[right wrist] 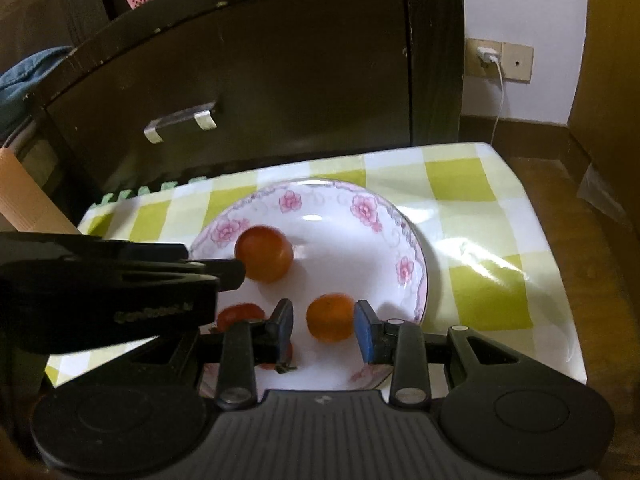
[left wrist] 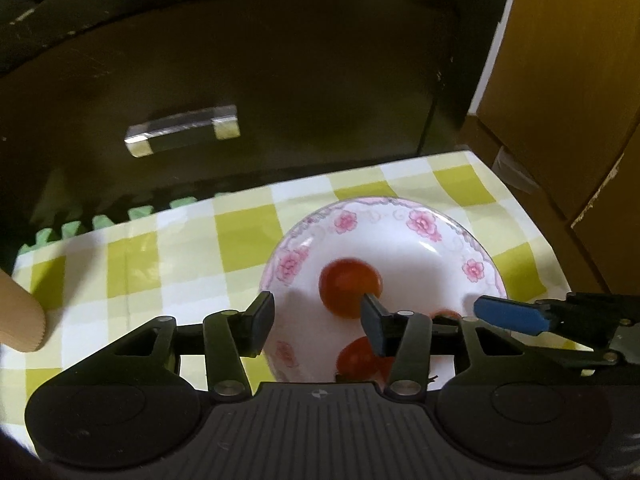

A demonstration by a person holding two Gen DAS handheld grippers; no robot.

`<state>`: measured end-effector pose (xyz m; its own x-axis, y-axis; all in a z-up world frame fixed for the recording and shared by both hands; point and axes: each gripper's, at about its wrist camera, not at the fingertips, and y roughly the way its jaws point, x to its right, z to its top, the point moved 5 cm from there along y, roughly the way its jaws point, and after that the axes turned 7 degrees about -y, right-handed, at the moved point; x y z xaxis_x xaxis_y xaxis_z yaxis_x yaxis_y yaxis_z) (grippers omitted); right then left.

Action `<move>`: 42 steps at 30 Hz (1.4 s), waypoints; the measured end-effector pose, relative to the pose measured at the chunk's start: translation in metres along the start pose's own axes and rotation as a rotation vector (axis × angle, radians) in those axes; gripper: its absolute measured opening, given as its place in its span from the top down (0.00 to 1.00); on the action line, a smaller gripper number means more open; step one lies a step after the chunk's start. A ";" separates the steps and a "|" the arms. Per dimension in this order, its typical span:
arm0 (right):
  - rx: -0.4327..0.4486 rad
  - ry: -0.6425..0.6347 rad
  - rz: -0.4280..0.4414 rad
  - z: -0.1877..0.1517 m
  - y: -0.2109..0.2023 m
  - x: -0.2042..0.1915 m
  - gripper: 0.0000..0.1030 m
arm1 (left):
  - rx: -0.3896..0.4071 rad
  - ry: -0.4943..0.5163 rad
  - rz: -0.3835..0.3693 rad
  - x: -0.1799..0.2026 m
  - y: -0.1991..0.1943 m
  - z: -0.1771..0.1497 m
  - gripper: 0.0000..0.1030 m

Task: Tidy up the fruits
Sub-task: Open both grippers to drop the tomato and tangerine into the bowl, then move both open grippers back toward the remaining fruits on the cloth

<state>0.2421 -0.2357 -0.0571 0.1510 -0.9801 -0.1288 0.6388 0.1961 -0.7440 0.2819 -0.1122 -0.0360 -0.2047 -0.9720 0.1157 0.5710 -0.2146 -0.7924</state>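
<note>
A white bowl with pink flowers (left wrist: 420, 220) (right wrist: 320, 196) stands on the checked cloth. My left gripper (left wrist: 318, 322) hangs open over its near rim with nothing between the pads. A blurred red tomato (left wrist: 350, 288) (right wrist: 264, 254) lies in the bowl just past its right finger. My right gripper (right wrist: 324, 326) is shut on a small orange fruit (right wrist: 331, 317) low over the bowl; its blue finger (left wrist: 508, 314) shows at the right of the left wrist view. Two smaller red tomatoes (right wrist: 240, 316) (left wrist: 360, 356) lie near the front rim, partly hidden by the fingers.
A dark cabinet with a metal drawer handle (left wrist: 182, 130) (right wrist: 180, 122) rises right behind the table. The green-and-white cloth (left wrist: 160, 260) (right wrist: 480, 240) reaches the table's right edge. A cardboard tube (left wrist: 20, 320) leans at the left. Cardboard boxes (left wrist: 560, 100) stand at the right.
</note>
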 end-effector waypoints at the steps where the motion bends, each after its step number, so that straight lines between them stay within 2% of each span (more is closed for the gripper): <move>1: 0.003 0.002 -0.003 0.001 -0.001 0.001 0.68 | 0.002 -0.001 0.002 -0.002 -0.002 0.001 0.45; 9: 0.020 0.014 -0.011 0.002 -0.012 -0.001 0.68 | 0.011 -0.009 0.007 -0.013 -0.019 0.000 0.42; 25: 0.027 -0.004 0.037 -0.017 -0.036 -0.043 0.68 | 0.006 0.013 0.020 -0.038 -0.058 -0.035 0.38; 36: -0.020 -0.010 0.051 -0.042 -0.039 -0.060 0.68 | -0.072 -0.013 0.028 -0.061 -0.045 -0.070 0.38; 42: -0.048 -0.007 0.051 -0.051 -0.038 -0.060 0.68 | -0.088 0.006 -0.010 -0.062 -0.039 -0.072 0.37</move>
<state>0.1704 -0.1858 -0.0547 0.1877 -0.9685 -0.1634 0.5931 0.2444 -0.7672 0.2148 -0.0366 -0.0553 -0.2150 -0.9691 0.1207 0.4969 -0.2149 -0.8408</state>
